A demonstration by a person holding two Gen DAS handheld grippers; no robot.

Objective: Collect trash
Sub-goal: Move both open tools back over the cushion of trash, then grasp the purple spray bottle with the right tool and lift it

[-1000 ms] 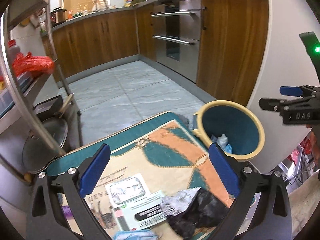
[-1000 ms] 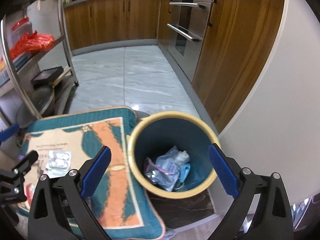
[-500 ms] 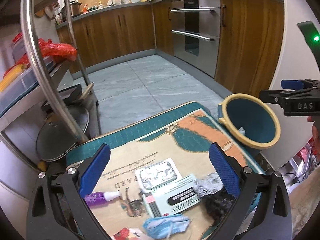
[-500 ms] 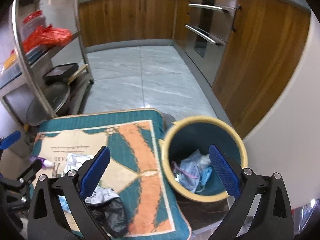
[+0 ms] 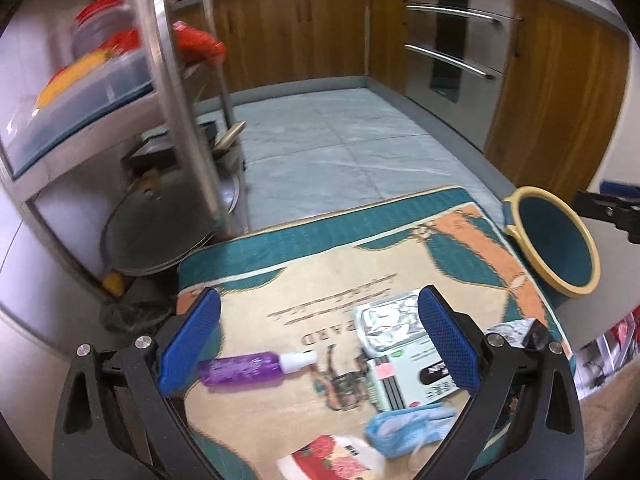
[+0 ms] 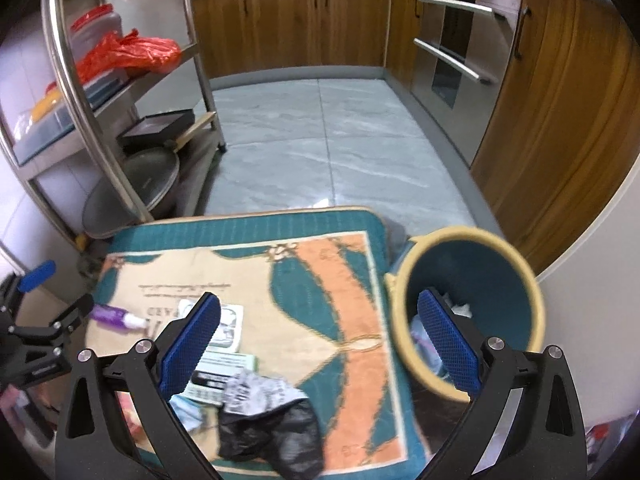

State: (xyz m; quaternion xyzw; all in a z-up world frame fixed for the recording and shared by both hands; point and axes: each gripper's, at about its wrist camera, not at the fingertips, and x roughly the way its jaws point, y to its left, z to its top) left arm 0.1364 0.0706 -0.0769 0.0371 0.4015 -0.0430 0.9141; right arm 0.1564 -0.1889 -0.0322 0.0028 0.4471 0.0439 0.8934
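Rack left of mat; bin right.

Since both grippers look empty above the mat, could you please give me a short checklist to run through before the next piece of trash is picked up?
1. Left gripper open and empty: ok, its blue fingers stand wide apart.
2. Right gripper open and empty: ok.
3. Trash still on the mat: ok, purple bottle, black bag and blue mask lie there.
4. Bin upright and open at the mat's edge: ok, some trash is already inside.
5. Purple bottle between the left fingers: not ok, it lies beside the left-side finger.
6. Black bag free of the items beside it: cannot tell, printed paper overlaps it.
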